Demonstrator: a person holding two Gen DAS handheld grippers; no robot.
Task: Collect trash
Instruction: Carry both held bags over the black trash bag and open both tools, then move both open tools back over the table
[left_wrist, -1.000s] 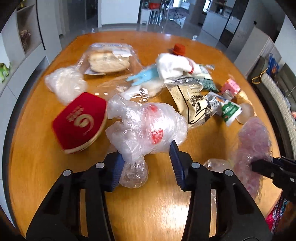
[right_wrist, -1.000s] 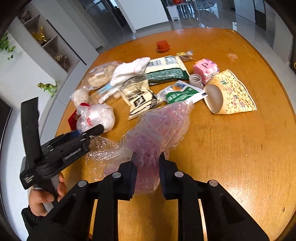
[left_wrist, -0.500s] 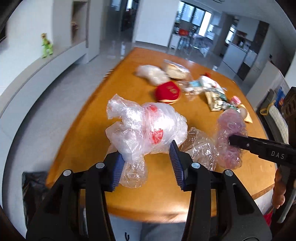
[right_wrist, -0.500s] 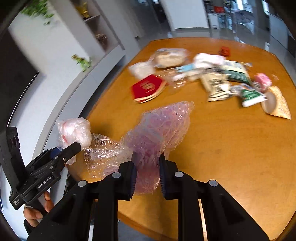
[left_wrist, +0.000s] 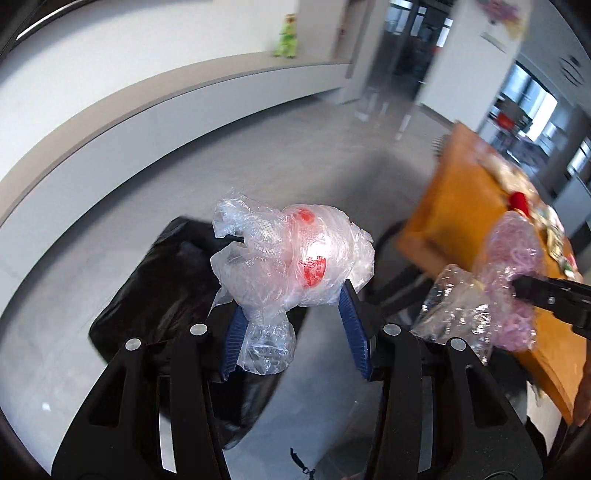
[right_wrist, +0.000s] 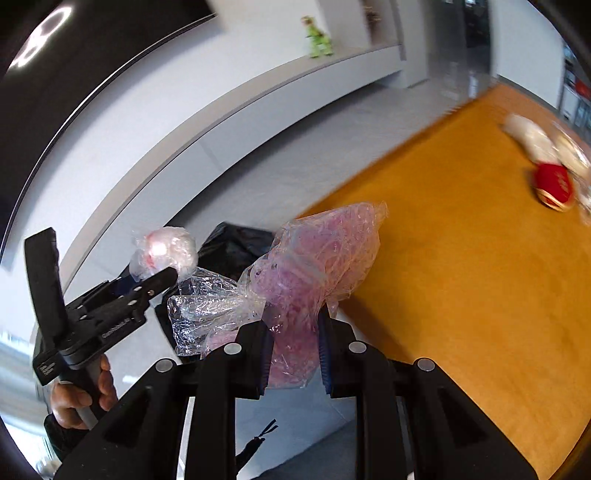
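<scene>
My left gripper (left_wrist: 291, 328) is shut on a crumpled clear plastic bag with red marks (left_wrist: 295, 254) and holds it in the air over a black trash bag (left_wrist: 166, 295) on the floor. My right gripper (right_wrist: 293, 339) is shut on a pink plastic bag (right_wrist: 314, 258) with clear crinkled film (right_wrist: 207, 310) hanging from it, held off the table's edge. The left gripper (right_wrist: 147, 291) with its bag (right_wrist: 166, 251) shows in the right wrist view, the right gripper's fingers (left_wrist: 546, 295) and pink bag (left_wrist: 513, 266) in the left wrist view.
The orange wooden table (right_wrist: 480, 266) lies to the right, with a red pouch (right_wrist: 554, 184) and other blurred litter at its far end. A grey floor (left_wrist: 258, 162) and a curved white ledge (left_wrist: 147, 110) with a green toy (left_wrist: 286, 40) lie beyond the trash bag.
Both grippers have swung left off the table with their bags. The black trash bag on the floor now lies below the left gripper.
</scene>
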